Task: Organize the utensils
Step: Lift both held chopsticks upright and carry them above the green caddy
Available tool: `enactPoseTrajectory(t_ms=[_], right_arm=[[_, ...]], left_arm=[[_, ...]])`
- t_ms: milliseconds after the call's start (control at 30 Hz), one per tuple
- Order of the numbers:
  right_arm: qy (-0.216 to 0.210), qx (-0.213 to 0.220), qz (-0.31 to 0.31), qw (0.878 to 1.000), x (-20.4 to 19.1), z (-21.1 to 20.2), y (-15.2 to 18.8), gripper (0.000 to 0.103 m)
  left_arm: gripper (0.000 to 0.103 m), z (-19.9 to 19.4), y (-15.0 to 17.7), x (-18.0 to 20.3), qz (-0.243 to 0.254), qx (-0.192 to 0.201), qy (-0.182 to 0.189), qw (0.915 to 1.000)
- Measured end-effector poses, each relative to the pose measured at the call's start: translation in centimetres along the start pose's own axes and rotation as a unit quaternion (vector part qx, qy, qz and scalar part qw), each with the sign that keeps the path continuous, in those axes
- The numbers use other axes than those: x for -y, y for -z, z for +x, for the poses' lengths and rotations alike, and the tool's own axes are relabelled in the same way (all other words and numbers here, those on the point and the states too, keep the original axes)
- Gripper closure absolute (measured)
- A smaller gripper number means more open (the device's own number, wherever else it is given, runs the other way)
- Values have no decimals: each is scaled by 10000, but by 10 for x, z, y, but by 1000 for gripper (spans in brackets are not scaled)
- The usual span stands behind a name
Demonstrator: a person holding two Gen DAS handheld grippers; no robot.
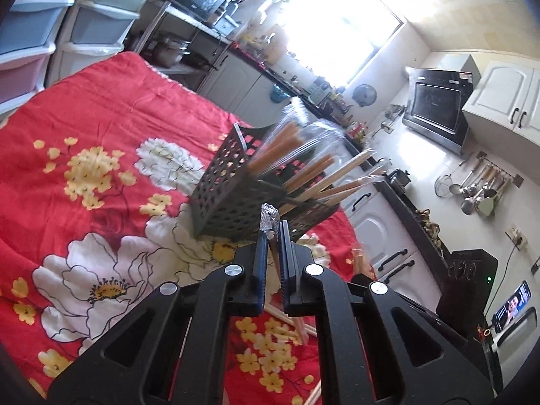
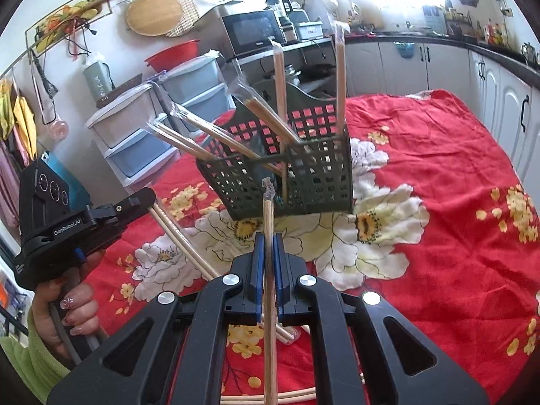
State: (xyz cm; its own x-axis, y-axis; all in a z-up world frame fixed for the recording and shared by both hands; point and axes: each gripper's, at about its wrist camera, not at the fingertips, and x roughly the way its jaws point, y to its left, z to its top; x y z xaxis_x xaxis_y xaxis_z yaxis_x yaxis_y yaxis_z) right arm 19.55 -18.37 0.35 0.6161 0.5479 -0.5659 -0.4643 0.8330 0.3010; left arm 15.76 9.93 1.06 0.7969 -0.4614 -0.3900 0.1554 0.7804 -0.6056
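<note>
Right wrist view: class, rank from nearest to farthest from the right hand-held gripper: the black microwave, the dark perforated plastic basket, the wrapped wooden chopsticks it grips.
1. Wrapped wooden chopsticks, between the pads.
2. Dark perforated plastic basket, just ahead on the cloth.
3. Black microwave, on the far shelf.

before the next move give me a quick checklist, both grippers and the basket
1. Right gripper shut on a wrapped chopstick pair: ok.
2. Left gripper shut on a second wrapped pair: ok.
3. Black utensil basket upright on the red floral cloth: ok.
4. Free room in the basket between the pairs already leaning in it: cannot tell.
5. Loose chopsticks left on the cloth: not ok.
</note>
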Motion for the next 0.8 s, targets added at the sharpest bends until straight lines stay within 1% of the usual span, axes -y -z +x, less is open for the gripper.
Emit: enactPoseTrajectory(t_ms=[333, 800], right_arm=[[-13, 189, -167, 9997, -10, -10, -8, 97], [74, 762, -437, 9961, -21, -35, -25, 97]], left_arm=[[101, -9, -6, 24, 281, 117, 186, 9994], [101, -16, -20, 59, 662, 327, 471, 9962]])
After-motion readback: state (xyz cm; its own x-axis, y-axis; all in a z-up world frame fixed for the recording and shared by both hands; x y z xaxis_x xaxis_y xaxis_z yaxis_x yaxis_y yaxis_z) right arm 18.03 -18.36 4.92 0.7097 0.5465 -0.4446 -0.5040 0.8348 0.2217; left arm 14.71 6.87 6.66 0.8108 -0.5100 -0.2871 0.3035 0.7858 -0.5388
